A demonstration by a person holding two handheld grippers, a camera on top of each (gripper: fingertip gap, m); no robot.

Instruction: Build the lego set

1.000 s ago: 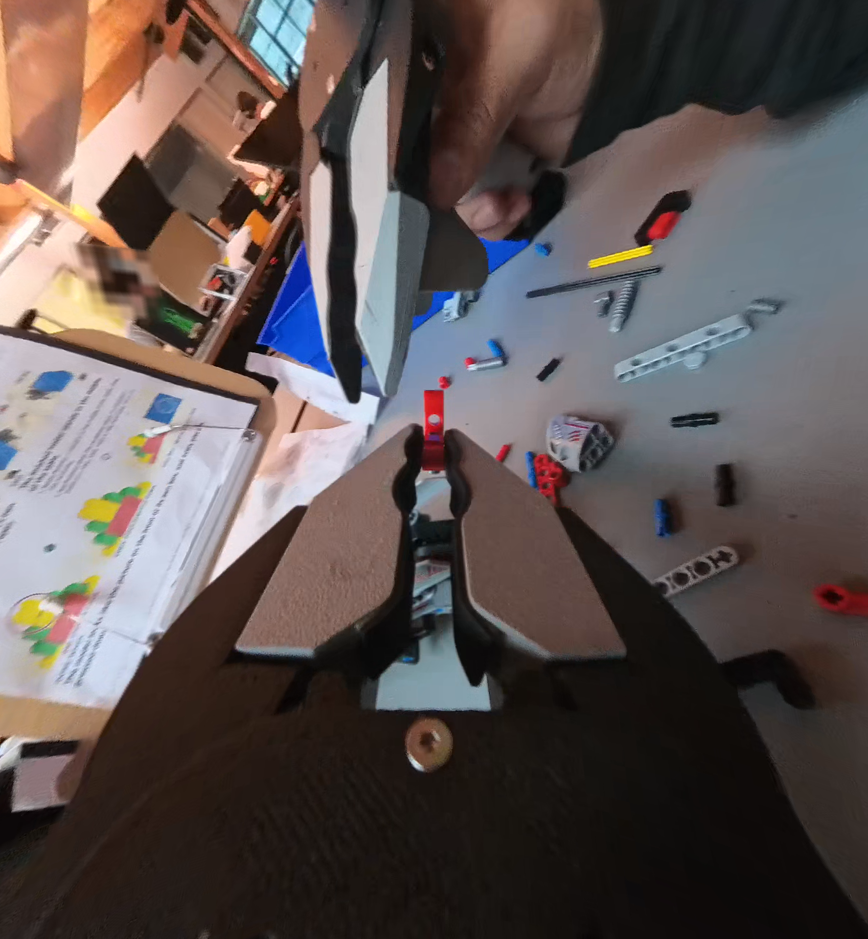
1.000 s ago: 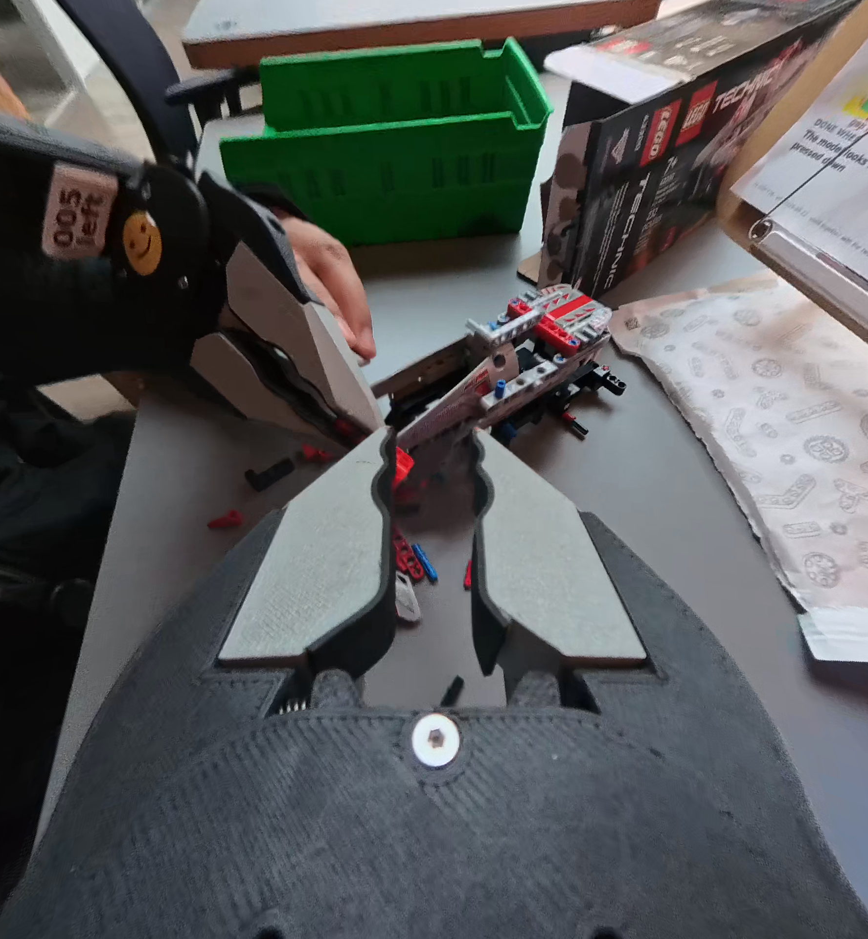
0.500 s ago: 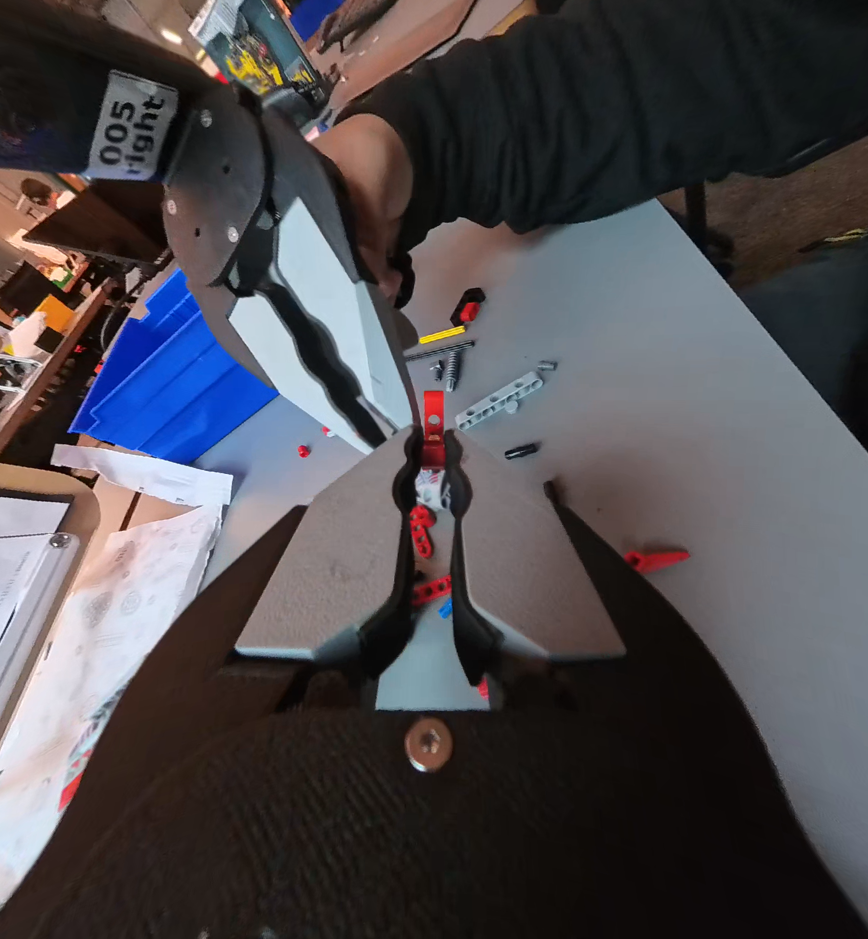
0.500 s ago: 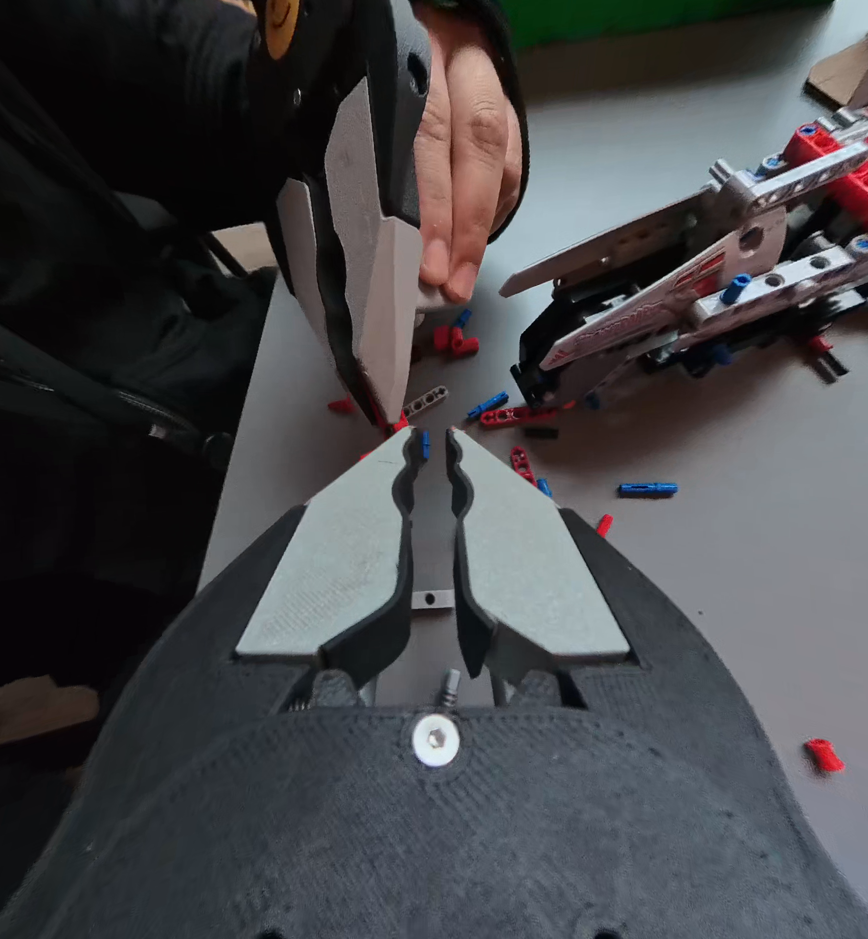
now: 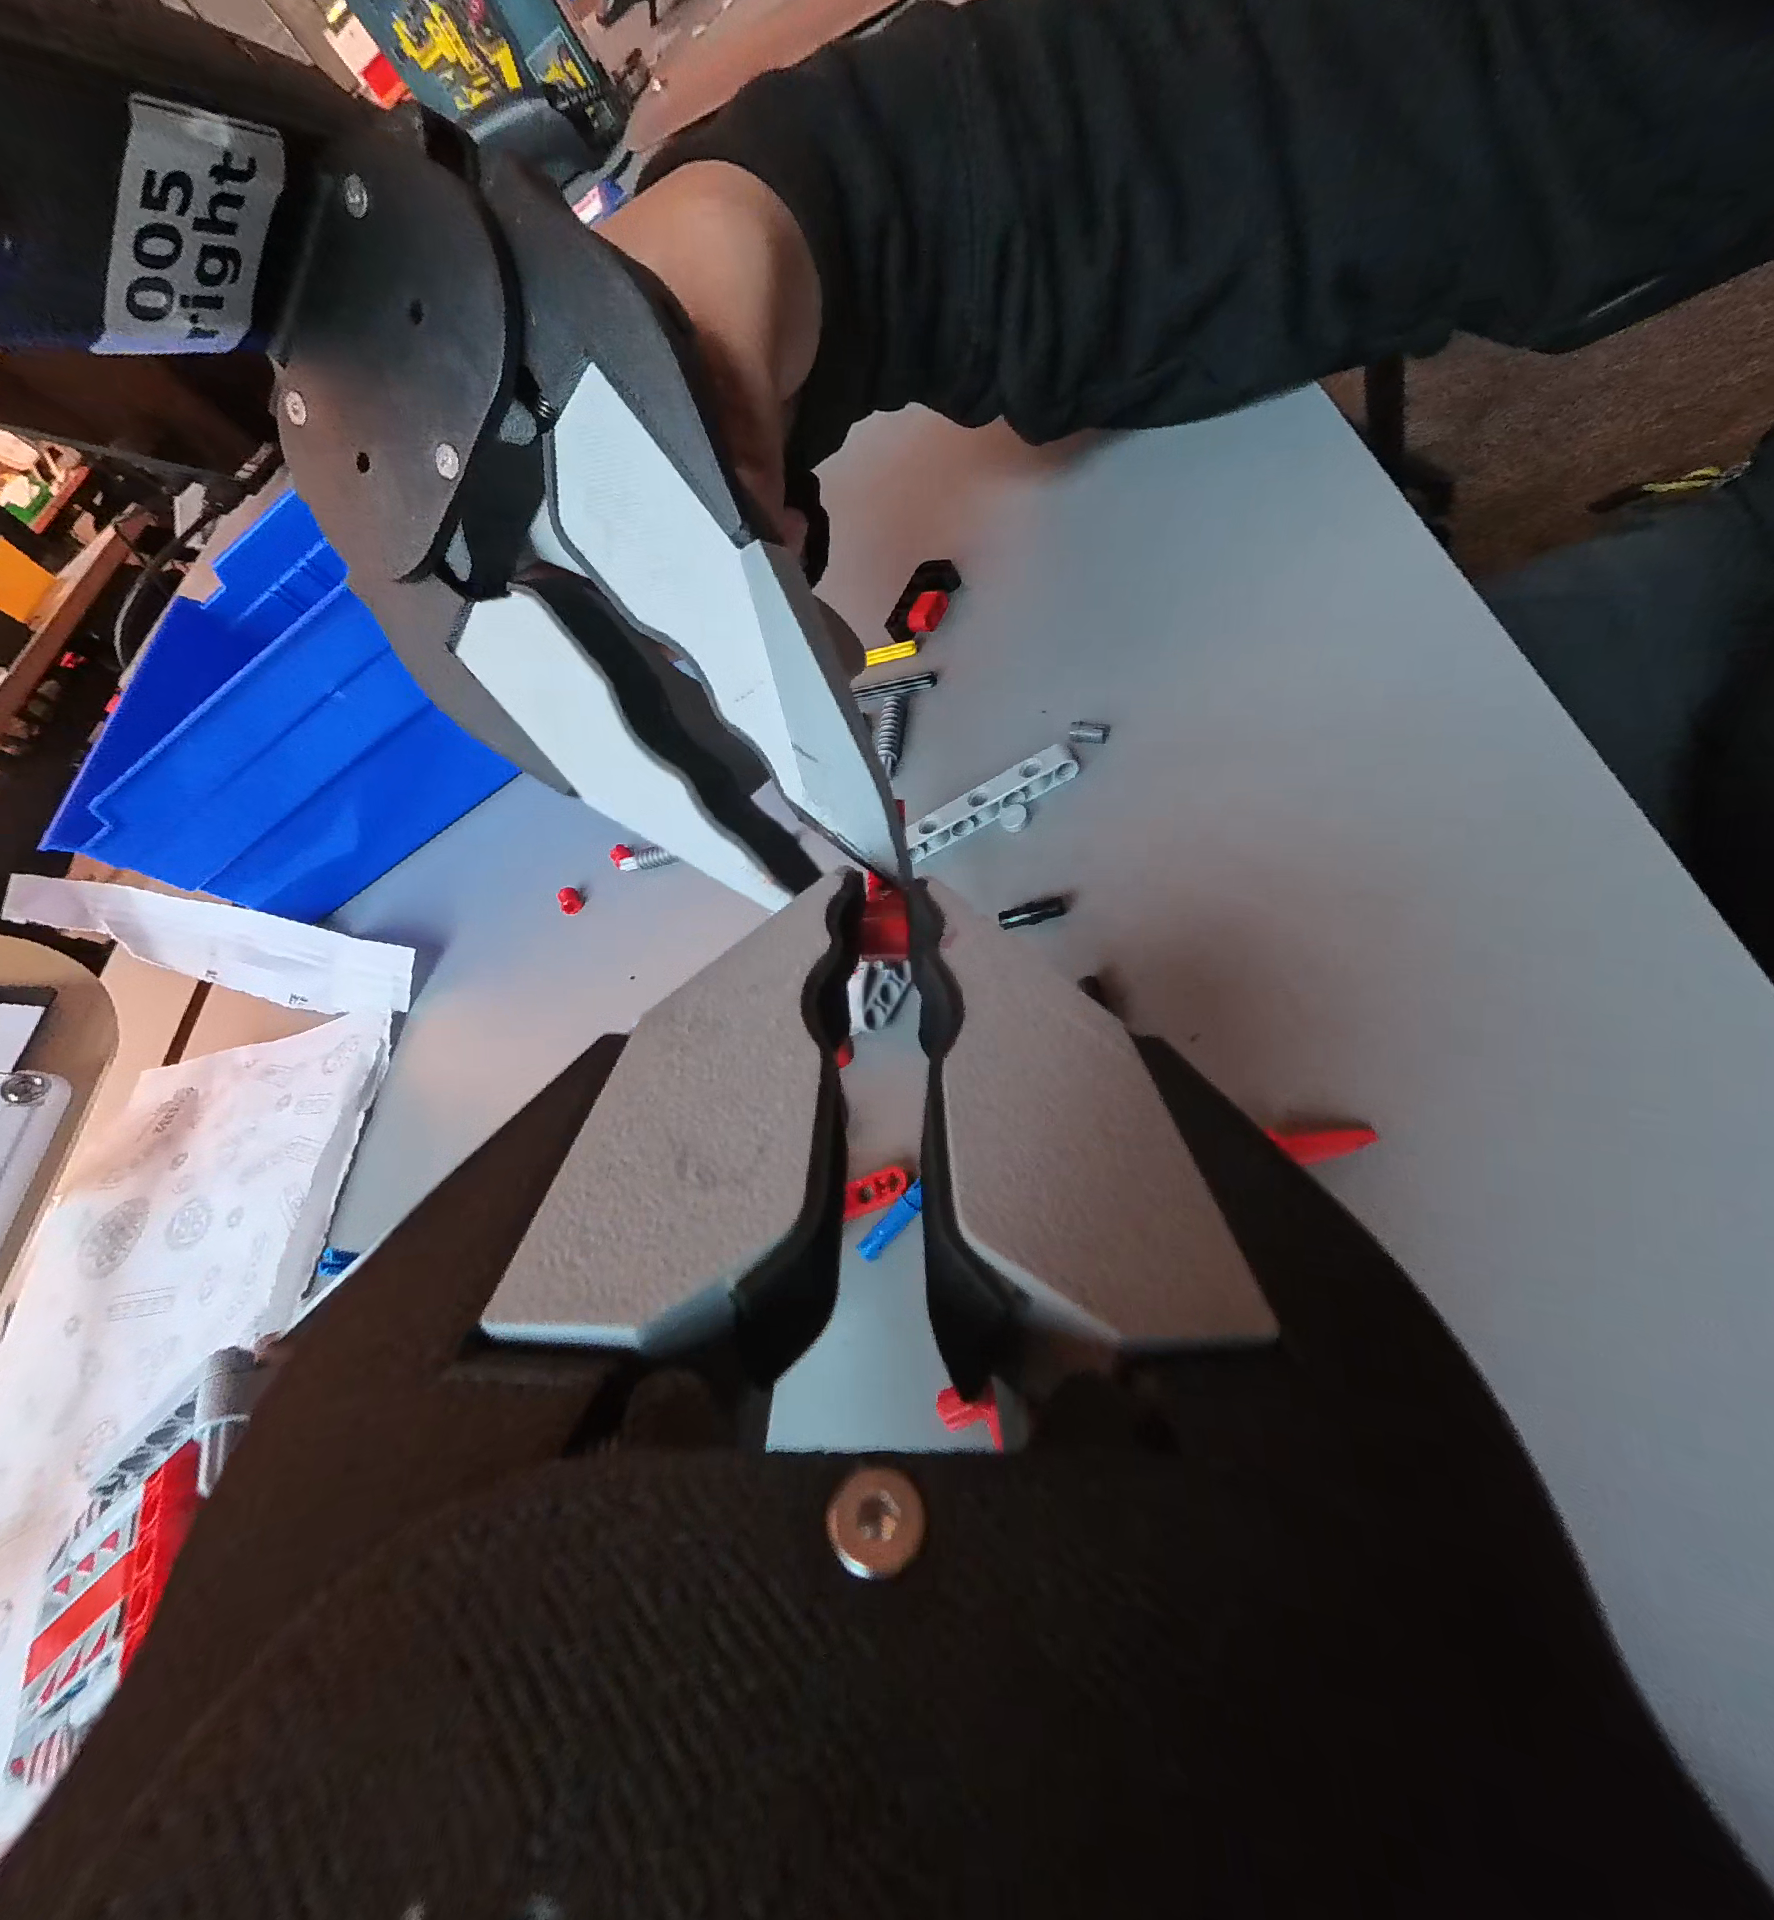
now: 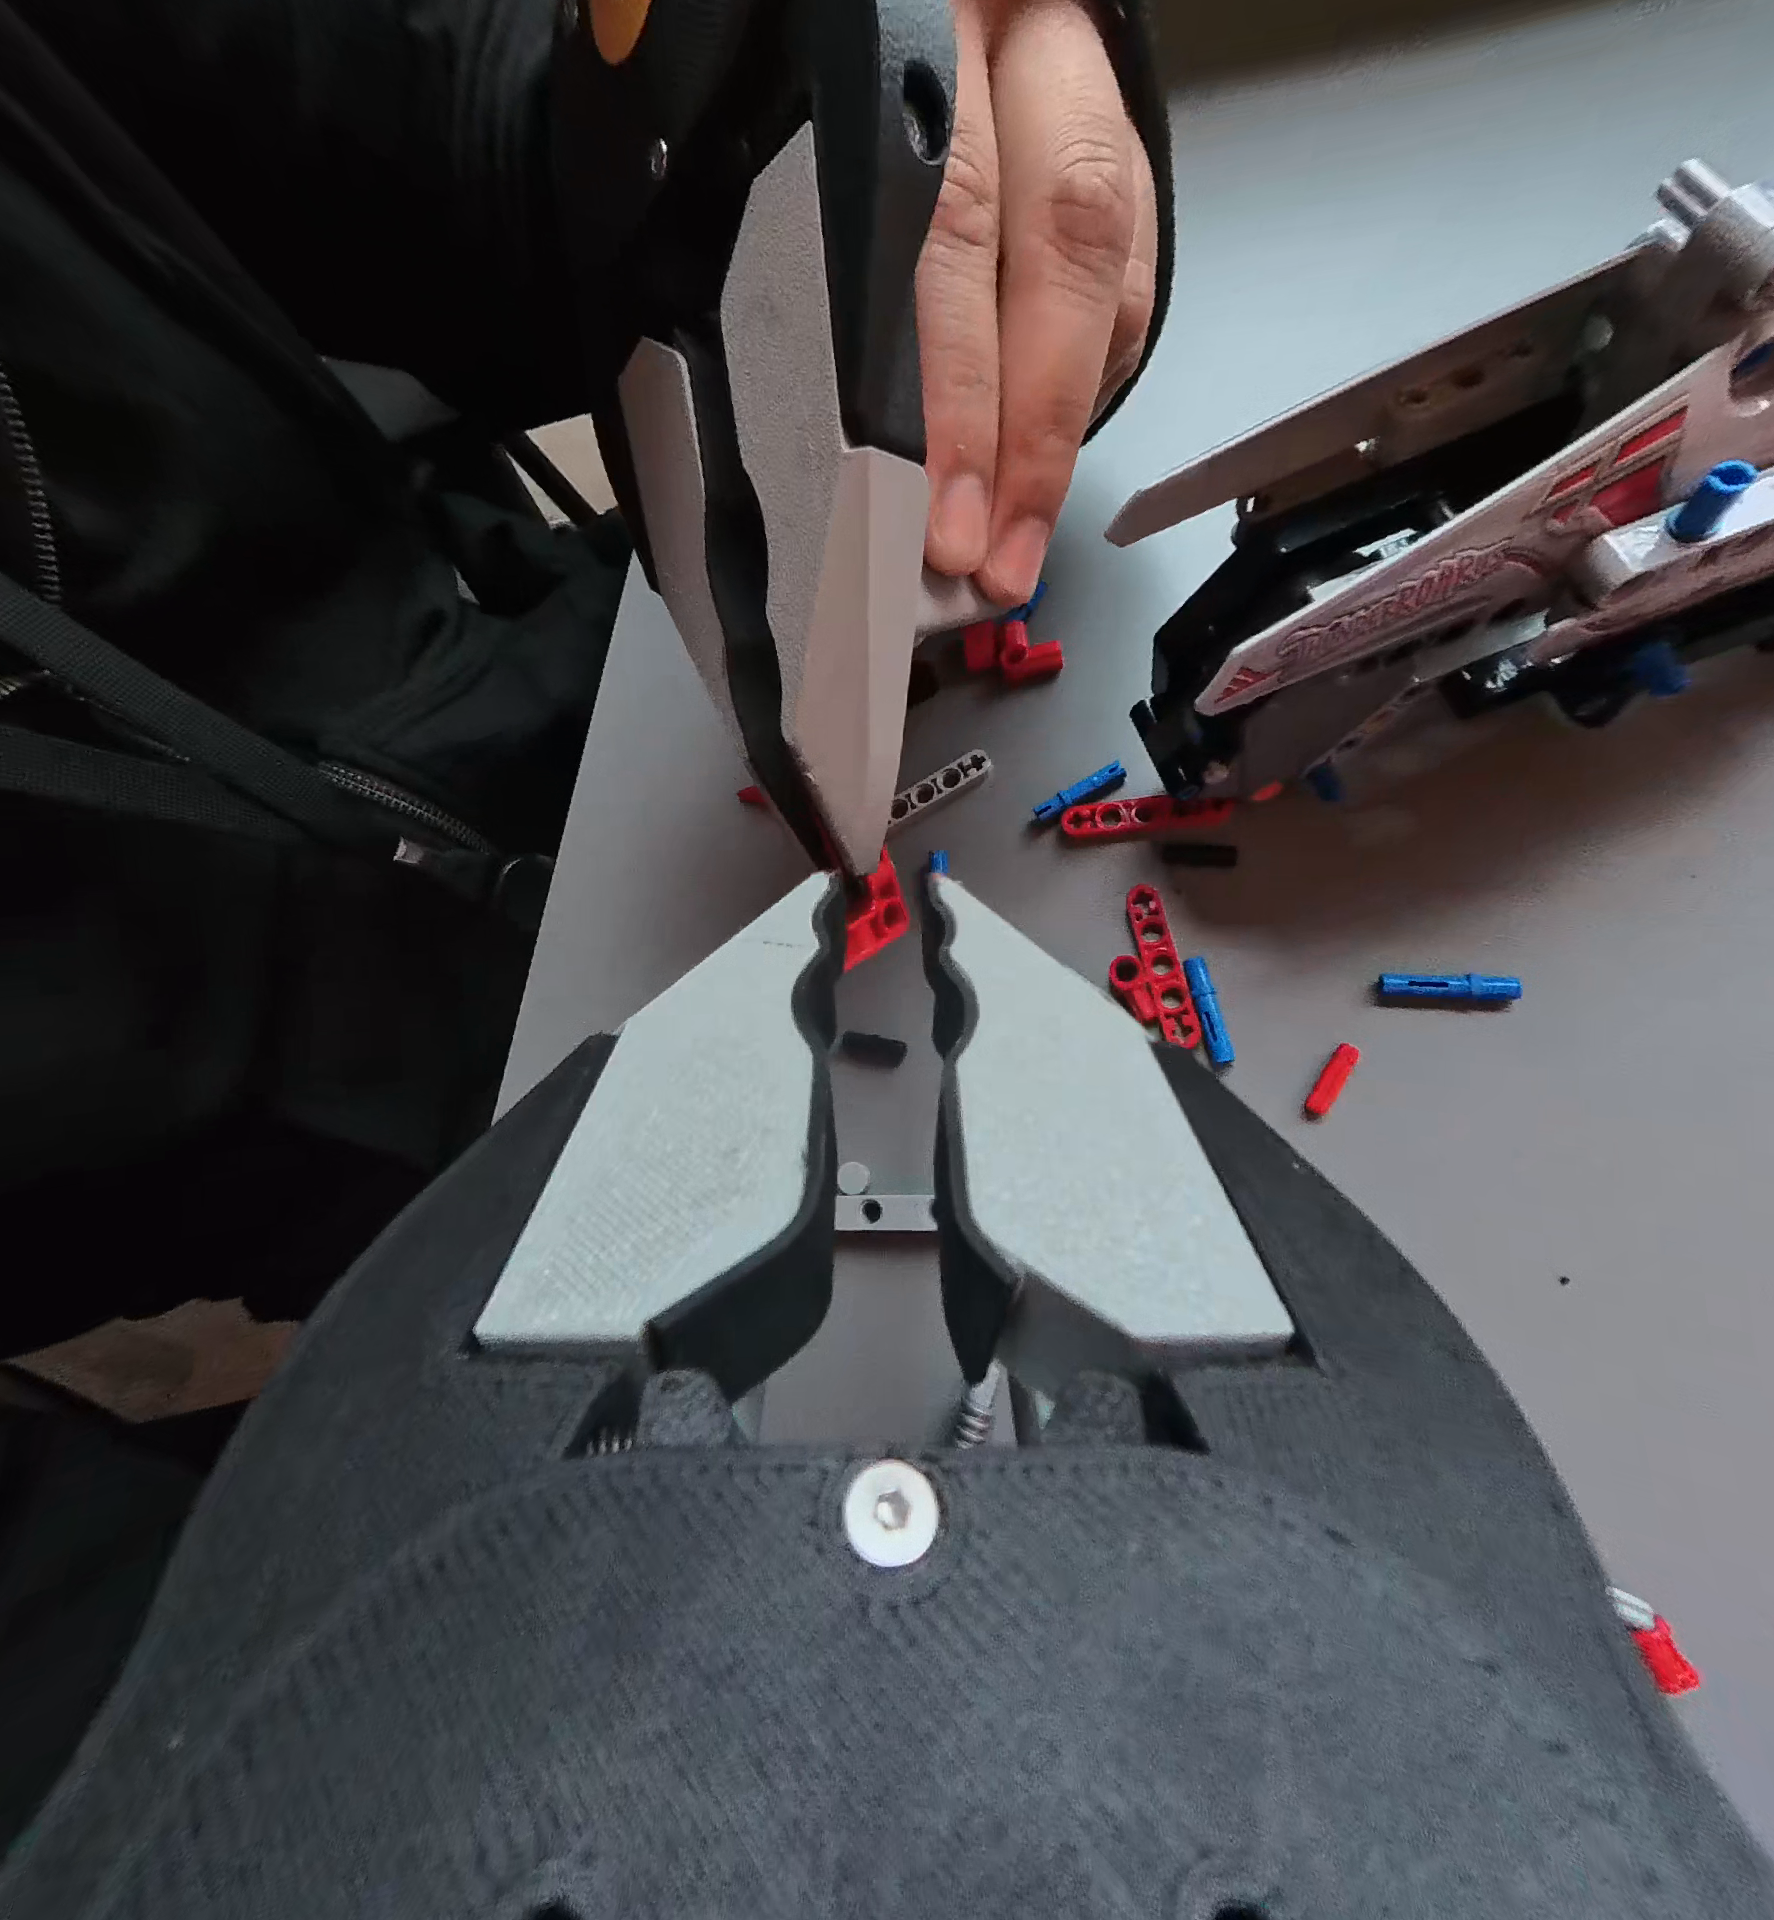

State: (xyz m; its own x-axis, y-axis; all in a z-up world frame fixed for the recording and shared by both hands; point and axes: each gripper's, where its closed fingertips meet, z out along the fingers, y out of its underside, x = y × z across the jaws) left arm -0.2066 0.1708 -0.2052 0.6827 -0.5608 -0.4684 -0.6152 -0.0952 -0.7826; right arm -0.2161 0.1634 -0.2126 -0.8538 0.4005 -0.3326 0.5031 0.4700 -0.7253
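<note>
We see a small red Technic beam pinched at the very tips of the left gripper, whose jaws are closed on it. In the right wrist view the same red piece juts from the left gripper's tips into the narrow gap between the right gripper's fingers; its left fingertip touches the beam while the right one stands slightly apart, so we cannot tell whether that claw grips it. A blue pin peeks out just beyond the right fingertip.

Right of the right gripper's tips lie a red perforated beam, a blue pin and a short red pin on the grey table. Farther ahead and to the right sits the partly built grey, red and black model. Beyond the left gripper's tips we find a light grey beam and a black pin; to its left stand a blue bin and printed paper.
</note>
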